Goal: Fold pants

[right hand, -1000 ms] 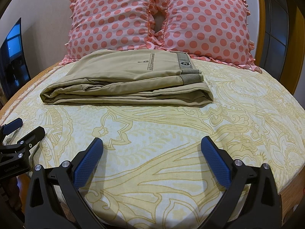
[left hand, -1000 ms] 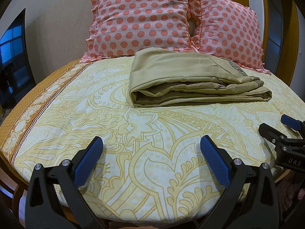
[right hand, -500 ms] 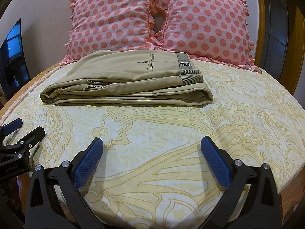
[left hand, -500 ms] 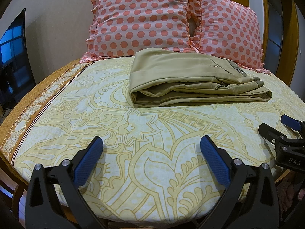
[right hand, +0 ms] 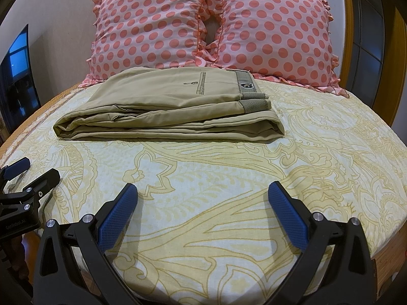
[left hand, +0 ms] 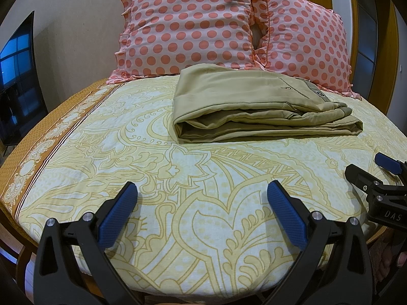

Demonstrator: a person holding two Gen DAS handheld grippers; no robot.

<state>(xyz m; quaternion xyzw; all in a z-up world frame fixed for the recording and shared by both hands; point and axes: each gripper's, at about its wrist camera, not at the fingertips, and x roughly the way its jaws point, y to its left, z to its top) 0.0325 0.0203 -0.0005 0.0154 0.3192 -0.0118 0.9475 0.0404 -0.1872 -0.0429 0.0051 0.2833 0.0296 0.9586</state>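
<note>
Khaki pants lie folded in a neat stack on the bed, in front of the pillows; they also show in the right wrist view, waistband to the right. My left gripper is open and empty, low over the sheet well short of the pants. My right gripper is open and empty at a similar distance. Each gripper appears in the other's view: the right one at the right edge, the left one at the left edge.
The bed has a yellow patterned sheet with an orange border on the left. Two pink polka-dot pillows lean at the head. A dark screen stands left; wooden frame right.
</note>
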